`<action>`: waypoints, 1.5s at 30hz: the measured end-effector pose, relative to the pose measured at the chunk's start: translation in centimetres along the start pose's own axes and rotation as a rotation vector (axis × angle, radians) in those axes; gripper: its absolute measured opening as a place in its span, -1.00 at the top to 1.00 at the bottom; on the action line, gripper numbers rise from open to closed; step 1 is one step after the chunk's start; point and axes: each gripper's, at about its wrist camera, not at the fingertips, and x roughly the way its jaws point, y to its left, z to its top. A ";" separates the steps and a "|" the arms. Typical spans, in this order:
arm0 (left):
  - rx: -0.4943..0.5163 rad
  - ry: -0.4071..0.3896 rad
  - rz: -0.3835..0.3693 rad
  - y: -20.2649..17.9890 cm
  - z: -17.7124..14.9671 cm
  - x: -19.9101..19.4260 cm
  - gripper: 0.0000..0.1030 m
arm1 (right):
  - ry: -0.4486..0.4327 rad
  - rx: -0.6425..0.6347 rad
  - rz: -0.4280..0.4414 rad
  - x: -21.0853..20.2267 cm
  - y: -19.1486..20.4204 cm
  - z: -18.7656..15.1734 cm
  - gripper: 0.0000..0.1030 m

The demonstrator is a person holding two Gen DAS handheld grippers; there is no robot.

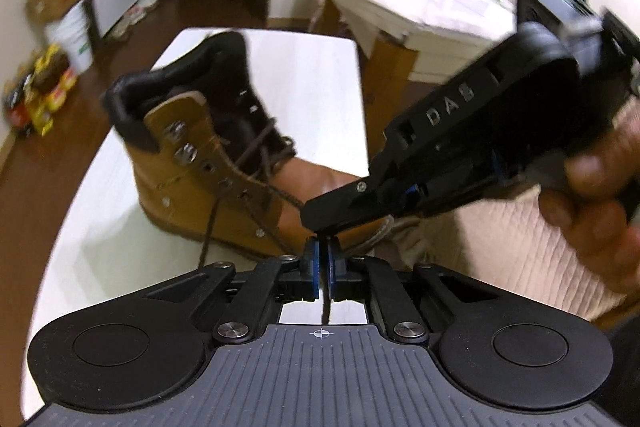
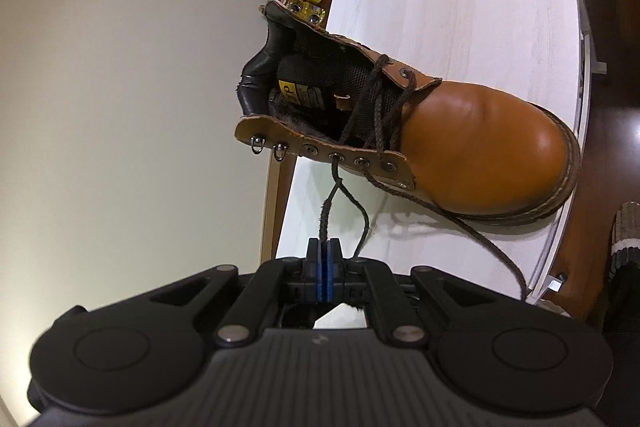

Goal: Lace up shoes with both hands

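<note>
1. Boot [image 1: 208, 147]: tan leather, standing on your white table [image 1: 312, 83], to the left in the left wrist view, its toe toward you and its collar gaping.
2. Your dark brown lace [image 1: 208, 231] runs down from the eyelets [image 2: 336, 158], only the lower ones threaded.
3. Your left gripper [image 1: 323, 251] has its blue pads [image 1: 331, 267] almost together, a strand of lace pinched between them.
4. Your right gripper [image 2: 323, 249], held in your right hand [image 1: 596, 195], reaches in from the right; its jaws stand nearly closed, nipping a lace end that leads up to an eyelet.
</note>
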 end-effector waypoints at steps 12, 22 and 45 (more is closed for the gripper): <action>0.216 -0.021 0.004 -0.6 -0.3 -1.2 0.93 | 0.055 0.245 0.129 -0.8 -3.9 2.1 0.60; 0.194 -0.022 0.019 -1.0 -1.0 -1.7 0.92 | 0.123 0.291 0.191 0.6 -3.9 1.7 0.94; 0.128 -0.080 0.112 -0.9 3.4 0.5 0.94 | -0.082 0.093 0.107 -2.6 -1.3 1.8 0.83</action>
